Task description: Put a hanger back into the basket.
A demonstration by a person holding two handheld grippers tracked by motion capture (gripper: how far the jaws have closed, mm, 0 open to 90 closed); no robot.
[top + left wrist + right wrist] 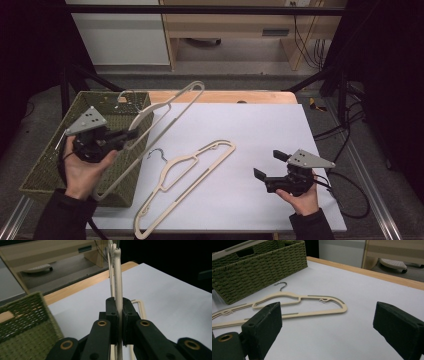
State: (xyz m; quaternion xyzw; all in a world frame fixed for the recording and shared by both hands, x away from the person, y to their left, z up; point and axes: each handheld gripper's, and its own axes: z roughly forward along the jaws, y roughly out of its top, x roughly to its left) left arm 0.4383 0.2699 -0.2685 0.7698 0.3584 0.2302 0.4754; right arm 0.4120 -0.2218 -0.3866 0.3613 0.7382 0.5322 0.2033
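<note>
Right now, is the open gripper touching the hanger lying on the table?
Apart. In the high view, the right gripper hangs open with bare white table between its fingers and the flat hanger.

My left hand [85, 167] holds the left gripper [131, 134] raised at the left side with its jaws pinched together on a thin pale bar, while my right hand [300, 197] keeps the right gripper [270, 164] low, jaws spread wide apart and gripping nothing.
</note>
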